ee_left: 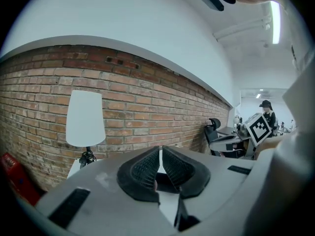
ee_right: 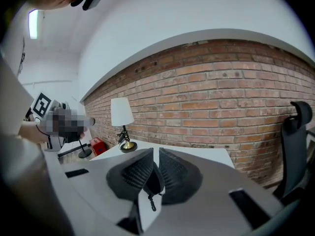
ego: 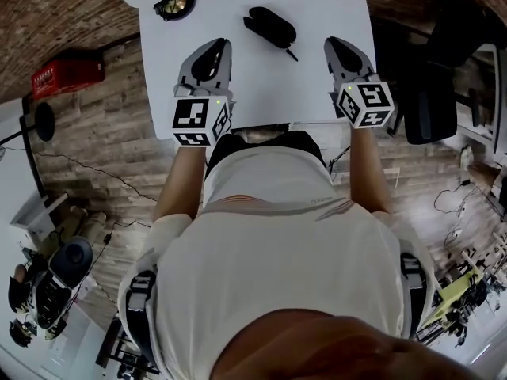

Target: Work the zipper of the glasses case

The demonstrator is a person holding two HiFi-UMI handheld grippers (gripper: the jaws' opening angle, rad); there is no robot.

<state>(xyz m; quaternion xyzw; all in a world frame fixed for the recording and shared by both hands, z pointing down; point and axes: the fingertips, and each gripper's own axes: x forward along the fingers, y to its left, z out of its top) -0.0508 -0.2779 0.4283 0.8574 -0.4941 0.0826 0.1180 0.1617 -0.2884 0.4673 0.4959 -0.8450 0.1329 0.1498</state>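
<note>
The black glasses case point(ego: 269, 25) lies closed on the white table point(ego: 317, 6), far middle, with its zipper pull point(ego: 291, 54) trailing toward the near right. Both grippers hover over the table's near half, apart from the case. My left gripper point(ego: 214, 50) is to the case's near left and shut, with nothing between its ribbed pads point(ee_left: 142, 168). My right gripper point(ego: 341, 47) is to the near right, also shut and empty. In the right gripper view the case point(ee_right: 153, 183) and its hanging pull point(ee_right: 153, 205) show low behind the right gripper point(ee_right: 156, 151).
A white-shaded lamp point(ee_right: 122, 113) stands at the table's far left, its base point(ego: 174, 4) seen from above. A brick wall point(ee_left: 147, 107) runs behind the table. A black office chair point(ego: 432, 70) is at the right, and a red box point(ego: 67, 74) sits on the floor at the left.
</note>
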